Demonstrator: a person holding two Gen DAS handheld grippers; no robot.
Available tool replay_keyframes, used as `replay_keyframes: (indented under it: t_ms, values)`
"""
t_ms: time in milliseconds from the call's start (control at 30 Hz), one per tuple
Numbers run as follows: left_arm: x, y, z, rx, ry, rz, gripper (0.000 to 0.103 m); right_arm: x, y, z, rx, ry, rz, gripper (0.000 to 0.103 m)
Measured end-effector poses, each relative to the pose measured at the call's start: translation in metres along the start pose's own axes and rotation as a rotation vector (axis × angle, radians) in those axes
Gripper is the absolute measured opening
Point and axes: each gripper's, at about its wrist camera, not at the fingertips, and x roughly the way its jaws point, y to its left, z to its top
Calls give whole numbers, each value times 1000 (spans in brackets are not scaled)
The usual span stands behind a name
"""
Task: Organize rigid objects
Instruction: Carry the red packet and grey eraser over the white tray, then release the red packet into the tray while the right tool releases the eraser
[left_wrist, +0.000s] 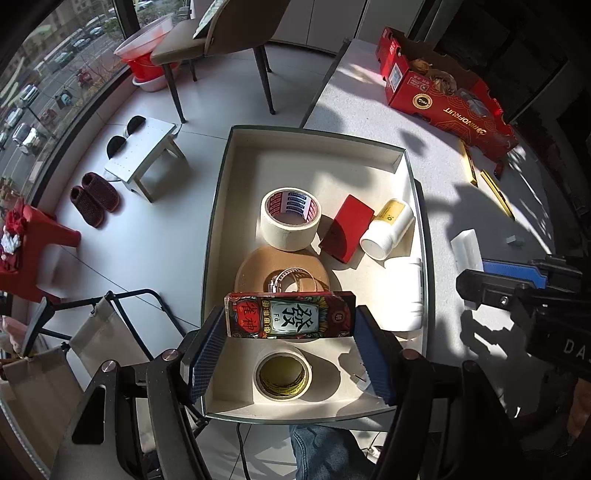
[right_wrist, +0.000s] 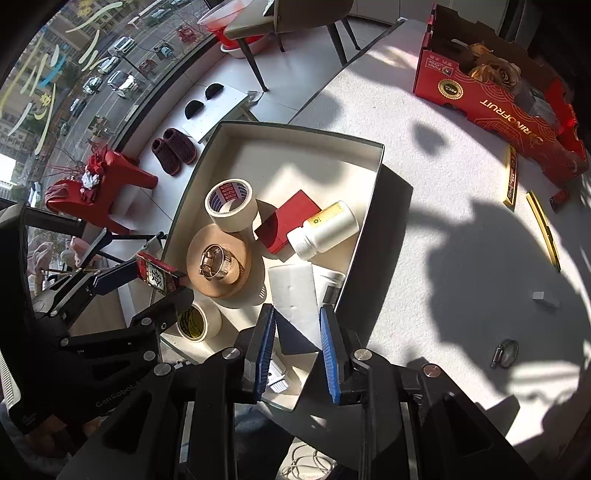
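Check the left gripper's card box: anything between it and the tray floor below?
Yes. The card box, clamped in the left gripper, hangs above the tray with the brown tape roll and a small tape roll beneath it. Bare floor shows toward the tray's far end.

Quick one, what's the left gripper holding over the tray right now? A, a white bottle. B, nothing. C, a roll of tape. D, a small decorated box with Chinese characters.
D: the left gripper is clamped on the decorated box, while the tape rolls and white bottle lie in the tray.
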Motion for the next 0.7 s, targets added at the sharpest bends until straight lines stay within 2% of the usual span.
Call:
replay_keyframes:
  t_ms: [700]
  values:
    - [32,-2,37,23,36,-7,72,5,-6,25,44,11,-12,26]
